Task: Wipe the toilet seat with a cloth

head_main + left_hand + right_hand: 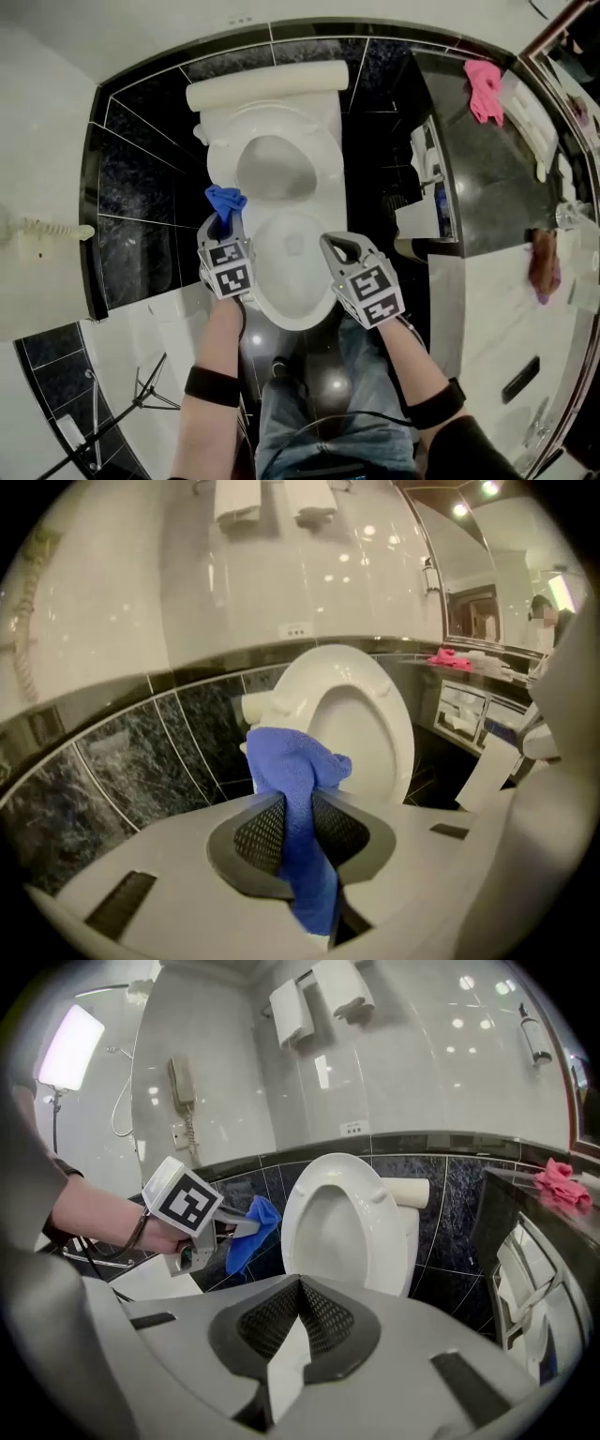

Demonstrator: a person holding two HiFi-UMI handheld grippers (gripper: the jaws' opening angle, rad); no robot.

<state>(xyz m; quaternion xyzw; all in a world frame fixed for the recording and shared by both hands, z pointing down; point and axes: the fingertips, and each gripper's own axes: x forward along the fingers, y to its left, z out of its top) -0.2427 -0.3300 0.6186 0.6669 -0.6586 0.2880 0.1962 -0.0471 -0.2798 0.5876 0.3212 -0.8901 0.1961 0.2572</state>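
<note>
Inspecting the room first: the lower walls are glossy black marble tiles (141, 187) and the walls above them are smooth white panels. The white ceramic toilet bowl (291, 281) sits directly below me, between my two forearms. The white oval toilet seat (328, 155) stands raised upright against the tank. A dark stone counter (487, 178) runs along the right, with a crumpled pink cloth (483, 89) lying on it near the wall. A white wall telephone (180, 1077) hangs on the left wall, and two white paper rolls (319, 997) are mounted high above the toilet.

My left gripper (223, 220) is held over the bowl's left rim and angled downward towards the raised seat. Its jaws are clamped on the blue terry cloth (291, 771), which bunches above the tips and hangs below them. The cloth is in the air, just beside the seat and not touching it.

My right gripper (298, 1297) is held over the bowl's right rim at a similar downward angle. Its jaws are brought together with nothing between them.
</note>
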